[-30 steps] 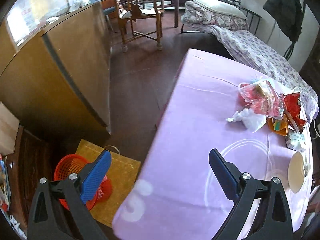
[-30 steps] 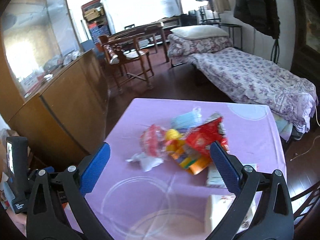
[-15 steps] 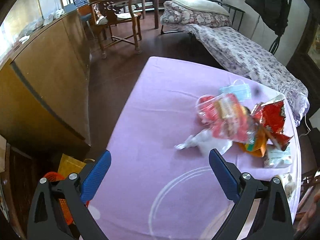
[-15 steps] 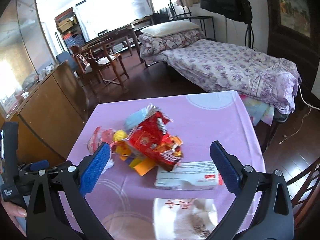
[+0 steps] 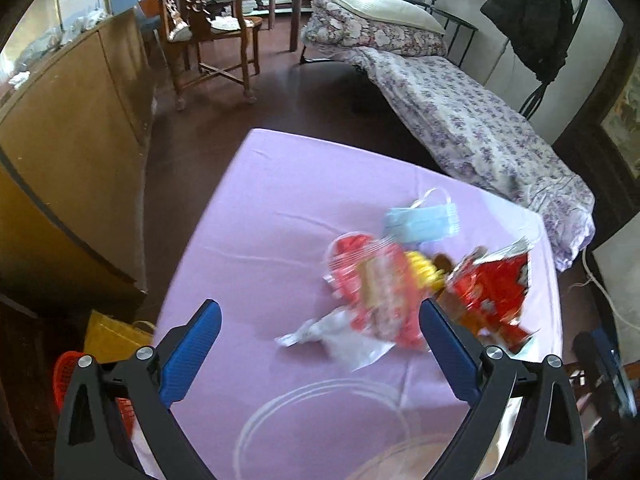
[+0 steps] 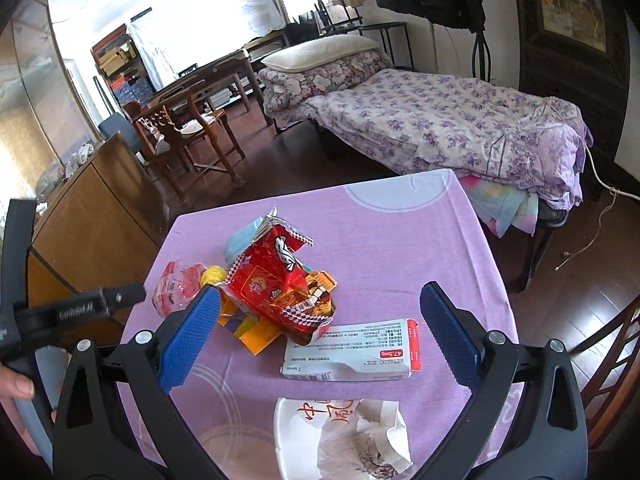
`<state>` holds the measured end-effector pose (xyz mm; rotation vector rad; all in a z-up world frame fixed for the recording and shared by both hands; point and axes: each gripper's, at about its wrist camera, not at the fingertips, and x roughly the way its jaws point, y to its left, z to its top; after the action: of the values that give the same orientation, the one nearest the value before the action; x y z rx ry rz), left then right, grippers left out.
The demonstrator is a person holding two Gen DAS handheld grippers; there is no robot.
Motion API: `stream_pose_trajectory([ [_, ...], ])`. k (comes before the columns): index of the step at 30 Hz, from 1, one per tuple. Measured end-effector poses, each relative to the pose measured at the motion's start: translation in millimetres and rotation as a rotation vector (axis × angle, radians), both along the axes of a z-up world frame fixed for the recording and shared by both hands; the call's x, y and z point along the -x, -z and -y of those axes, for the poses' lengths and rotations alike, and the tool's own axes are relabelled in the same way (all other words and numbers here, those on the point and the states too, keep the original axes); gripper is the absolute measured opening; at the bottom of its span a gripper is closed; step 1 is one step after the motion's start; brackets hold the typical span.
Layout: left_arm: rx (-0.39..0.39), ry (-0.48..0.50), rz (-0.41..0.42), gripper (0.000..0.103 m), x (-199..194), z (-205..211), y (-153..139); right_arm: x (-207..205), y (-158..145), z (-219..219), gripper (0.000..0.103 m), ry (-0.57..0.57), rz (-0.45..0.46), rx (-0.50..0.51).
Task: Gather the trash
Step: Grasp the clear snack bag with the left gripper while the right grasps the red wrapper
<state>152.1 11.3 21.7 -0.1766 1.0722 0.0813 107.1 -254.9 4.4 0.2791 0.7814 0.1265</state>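
Note:
A pile of trash lies on the purple tablecloth [image 5: 280, 208]: a red snack bag [image 6: 276, 276] [image 5: 492, 292], a clear red wrapper [image 5: 376, 288], a blue face mask [image 5: 420, 220], a white crumpled wrapper [image 5: 340, 336], a white medicine box [image 6: 352, 352] and a crumpled paper cup [image 6: 340, 440]. My left gripper [image 5: 320, 352] is open and empty, above the near side of the pile. My right gripper [image 6: 316, 332] is open and empty, above the box and snack bag.
A red basket [image 5: 68, 376] and a yellow bag [image 5: 108, 336] sit on the floor left of the table. A wooden cabinet [image 5: 72, 136] stands to the left, a bed [image 6: 440, 120] and a wooden chair [image 5: 212, 40] beyond. Another chair [image 6: 616, 360] is at the right.
Both grippers have swung right and moved in over the table, so the trash pile now lies between the fingers of each. Both stay open and empty.

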Motion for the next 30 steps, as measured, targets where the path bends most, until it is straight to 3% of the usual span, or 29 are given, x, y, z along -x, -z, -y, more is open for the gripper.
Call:
stream_pose_trajectory([
  [9,0.022,-0.002,-0.086,0.097,-36,21,27,0,1,2,0.096,0.001,0.002,-0.007],
  [13,0.028,-0.011,-0.083,0.095,-40,26,36,-1,2,5,0.096,0.01,-0.001,-0.012],
  [16,0.017,0.001,-0.081,0.083,-43,30,39,-2,4,8,0.096,0.016,-0.004,-0.019],
  [18,0.029,0.016,-0.074,0.066,-43,32,40,-2,4,8,0.096,0.016,-0.005,-0.019],
  [21,0.045,0.043,-0.059,0.051,-38,32,37,-3,5,8,0.096,0.017,-0.009,-0.016],
  [30,0.127,0.082,0.009,0.049,-5,11,5,-9,14,-8,0.096,-0.041,0.001,0.031],
])
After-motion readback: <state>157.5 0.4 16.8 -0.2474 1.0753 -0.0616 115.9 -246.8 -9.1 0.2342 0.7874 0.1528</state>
